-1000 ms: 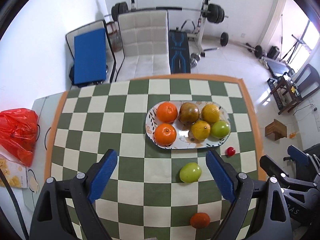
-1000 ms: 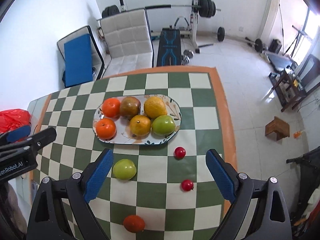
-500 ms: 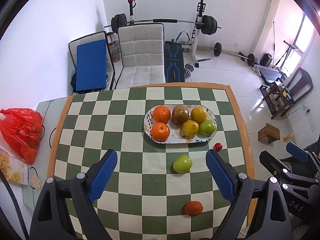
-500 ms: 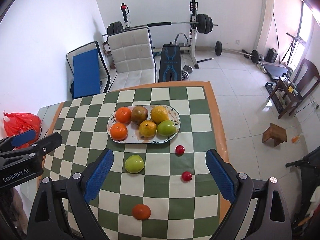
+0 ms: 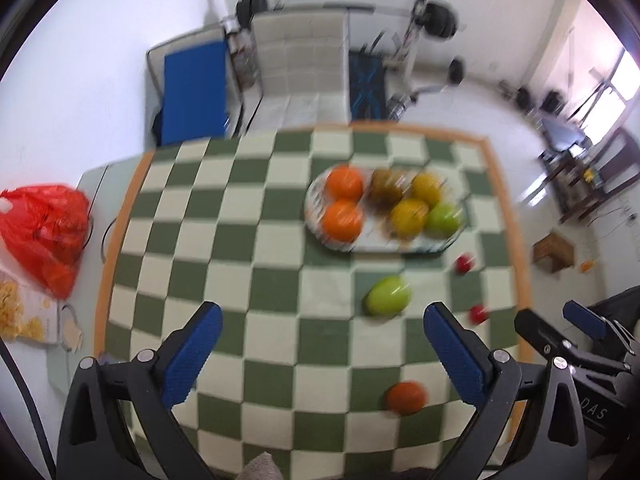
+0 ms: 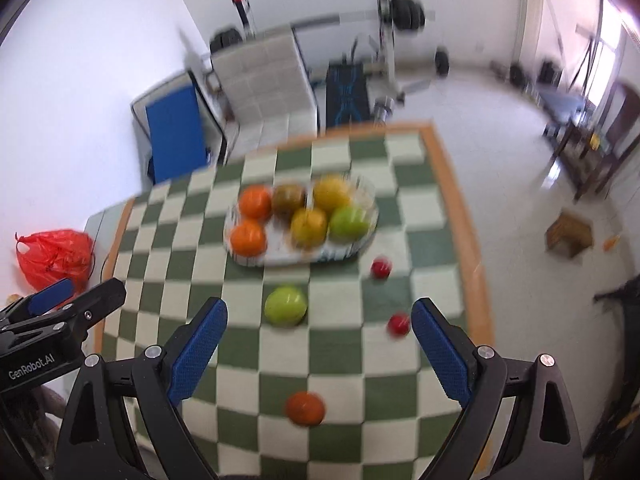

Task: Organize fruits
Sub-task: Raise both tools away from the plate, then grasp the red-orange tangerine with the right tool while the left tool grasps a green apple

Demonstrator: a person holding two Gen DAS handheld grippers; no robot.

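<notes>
Count on the checkered table (image 5: 256, 240): six fruits lay on the oval plate (image 6: 276, 258) and four lay loose on the cloth. The plate held two oranges (image 6: 248, 237), one brownish fruit (image 6: 289, 198), two yellow fruits (image 6: 308, 227) and one green apple on the plate (image 6: 350, 222). Loose items were one green apple (image 6: 286, 305), one darker orange fruit (image 6: 305, 408) nearest the cameras, and two small red fruits (image 6: 381, 268), the second (image 6: 398, 323) just beside the right gripper's right finger.

The plate's long axis ran across the table, left to right in both views, sitting toward the far right part of the cloth. The loose green apple lay just in front of the plate, apart from it; in the left wrist view it (image 5: 388, 295) looked elongated, tilted up to the right, though blur may account for that.

The left gripper (image 5: 320, 344) was spread wide and held nothing. The right gripper (image 6: 320, 340) was likewise spread wide and empty. Both hung above the near part of the table.

Both views were smeared by motion blur: fruit outlines and plate pattern were indistinct, and the brownish fruit's kind could not be determined. A red plastic bag (image 5: 44, 232) sat off the table's left side.
</notes>
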